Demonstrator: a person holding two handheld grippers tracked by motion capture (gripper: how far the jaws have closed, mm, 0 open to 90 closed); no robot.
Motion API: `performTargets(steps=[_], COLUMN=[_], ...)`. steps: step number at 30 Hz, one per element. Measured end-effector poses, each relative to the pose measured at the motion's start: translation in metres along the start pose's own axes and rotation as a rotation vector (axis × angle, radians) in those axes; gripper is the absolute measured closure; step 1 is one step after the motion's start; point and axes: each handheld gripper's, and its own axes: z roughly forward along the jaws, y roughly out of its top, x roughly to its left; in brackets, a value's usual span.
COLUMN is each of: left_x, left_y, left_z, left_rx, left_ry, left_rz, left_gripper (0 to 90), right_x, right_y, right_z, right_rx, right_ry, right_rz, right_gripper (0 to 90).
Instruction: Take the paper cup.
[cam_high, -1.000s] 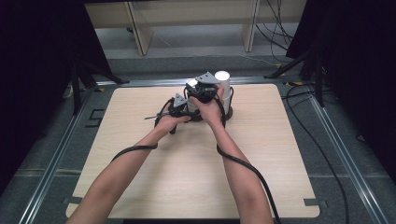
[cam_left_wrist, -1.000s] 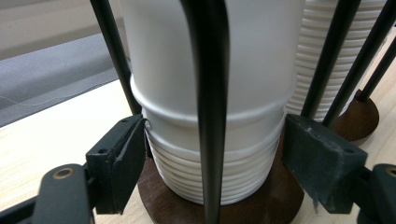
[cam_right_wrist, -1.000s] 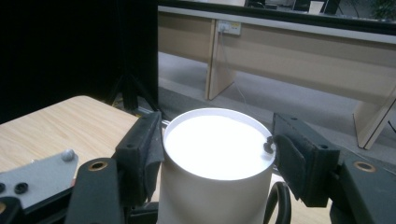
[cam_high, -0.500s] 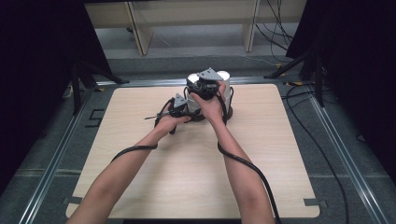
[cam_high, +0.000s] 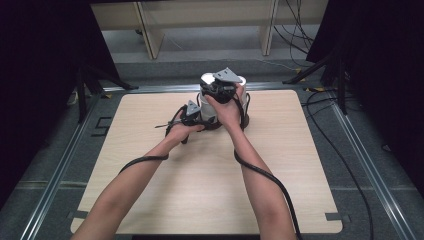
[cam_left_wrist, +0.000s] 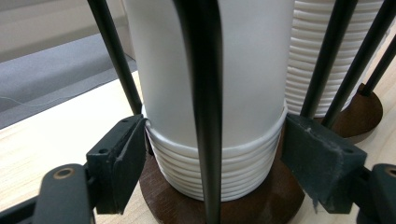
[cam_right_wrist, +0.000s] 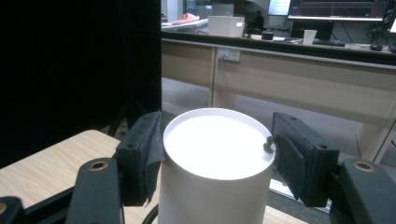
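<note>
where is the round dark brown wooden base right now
In the left gripper view the round dark brown wooden base lies on the light wooden table, under the stack of white paper cups, between the left gripper jaws.

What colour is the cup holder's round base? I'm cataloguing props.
Dark reddish-brown, like wood; the base shows best in the left gripper view, under the white cups.
</note>
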Motion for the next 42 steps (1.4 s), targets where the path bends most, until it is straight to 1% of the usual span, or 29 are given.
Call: performTargets(steps=[2, 3, 4, 6, 7, 8, 9, 10, 12, 13, 15, 16, 17, 20, 22, 24, 25, 26, 28, 30, 31, 32, 33, 34, 37, 39, 40, 41, 42], left_x=[0.0, 0.0, 0.0, 0.001, 0.0, 0.0, 0.003, 0.003, 0.003, 0.003, 0.003, 0.003, 0.003, 0.002, 0.002, 0.002, 0.002, 0.002, 0.001, 0.001, 0.001, 0.0, 0.0, 0.0, -0.002, -0.004, -0.004, -0.006, -0.007], left_y=[0.0, 0.0, 0.0, 0.0, 0.0, 0.0, 0.001, 0.001, 0.001, 0.001, 0.001, 0.001, 0.001, 0.001, 0.001, 0.0, 0.0, 0.001, 0.0, 0.0, 0.0, -0.001, 0.0, -0.001, -0.001, 0.0, 0.0, 0.001, 0.001], left_z=[0.0, 0.0, 0.0, 0.0, 0.0, 0.0, -0.001, -0.001, -0.001, -0.001, -0.001, -0.001, -0.001, -0.001, -0.001, 0.0, 0.0, 0.0, 0.0, 0.0, -0.001, -0.001, -0.003, -0.004, -0.008, -0.012, -0.012, -0.017, -0.019], left_rx=[0.001, 0.001, 0.001, 0.006, 0.009, 0.009, 0.037, 0.035, 0.036, 0.036, 0.037, 0.038, 0.04, 0.04, 0.037, 0.031, 0.031, 0.032, 0.032, 0.033, 0.04, 0.048, 0.059, 0.06, 0.066, 0.063, 0.063, 0.063, 0.067], left_ry=[-0.005, -0.003, -0.003, -0.004, -0.002, -0.002, 0.001, 0.001, 0.0, 0.001, 0.001, -0.003, -0.003, 0.003, 0.003, 0.003, 0.003, 0.002, 0.003, 0.004, 0.006, 0.025, 0.02, 0.02, 0.025, 0.022, 0.022, 0.024, 0.024], left_rz=[0.006, 0.009, 0.009, 0.01, 0.013, 0.013, 0.047, 0.046, 0.046, 0.046, 0.047, 0.048, 0.048, 0.045, 0.044, 0.036, 0.036, 0.036, 0.037, 0.038, 0.046, 0.06, 0.05, 0.046, 0.051, 0.054, 0.054, 0.058, 0.061], left_gripper=[22.4, 22.4, 22.4, 22.4, 22.4, 22.4, 22.4, 22.3, 22.3, 22.3, 22.2, 22.2, 22.2, 22.2, 22.2, 22.2, 22.2, 22.2, 22.3, 22.2, 21.2, 19.6, 18.6, 17.4, 14.5, 14.1, 14.0, 13.6, 12.9], right_x=[0.001, 0.001, 0.001, 0.002, 0.001, 0.001, 0.0, 0.001, 0.0, 0.0, 0.001, 0.001, 0.001, 0.001, 0.002, 0.001, 0.002, 0.001, 0.001, 0.002, 0.002, 0.001, 0.002, 0.001, 0.0, 0.0, -0.001, 0.0, -0.001], right_y=[0.002, 0.004, 0.005, 0.007, 0.008, 0.009, 0.009, 0.009, 0.011, 0.011, 0.012, 0.013, 0.013, 0.016, 0.018, 0.02, 0.02, 0.021, 0.022, 0.023, 0.023, 0.024, 0.024, 0.025, 0.027, 0.027, 0.028, 0.027, 0.028], right_z=[-0.002, -0.002, -0.003, -0.004, -0.004, -0.005, -0.005, -0.005, -0.006, -0.007, -0.007, -0.008, -0.009, -0.009, -0.011, -0.012, -0.012, -0.012, -0.013, -0.013, -0.014, -0.015, -0.016, -0.018, -0.022, -0.026, -0.027, -0.03, -0.031], right_rx=[0.007, -0.004, -0.013, -0.016, -0.021, -0.024, -0.035, -0.024, -0.022, -0.018, -0.026, -0.023, -0.021, -0.035, -0.035, -0.041, -0.037, -0.042, -0.047, -0.051, -0.049, -0.048, -0.046, -0.048, -0.067, -0.061, -0.06, -0.057, -0.062], right_ry=[0.005, 0.009, 0.003, 0.012, 0.009, 0.007, 0.007, 0.01, 0.012, 0.005, 0.015, 0.01, 0.012, 0.013, 0.013, 0.013, 0.014, 0.013, 0.007, 0.01, 0.016, 0.015, 0.017, 0.016, 0.018, 0.018, 0.017, 0.022, 0.019], right_rz=[0.022, 0.004, 0.0, 0.006, -0.012, 0.004, -0.016, 0.01, -0.014, -0.012, -0.005, -0.011, 0.001, -0.022, -0.004, -0.008, 0.002, -0.019, -0.021, -0.008, -0.006, -0.026, -0.003, -0.011, -0.004, -0.005, -0.022, -0.008, -0.017], right_gripper=[36.5, 36.5, 36.5, 36.6, 36.5, 36.5, 36.6, 36.5, 36.5, 36.5, 36.6, 36.6, 36.5, 36.6, 36.6, 36.6, 36.6, 36.6, 36.6, 36.6, 36.6, 36.6, 36.6, 36.6, 36.6, 36.6, 36.6, 36.6, 36.6])
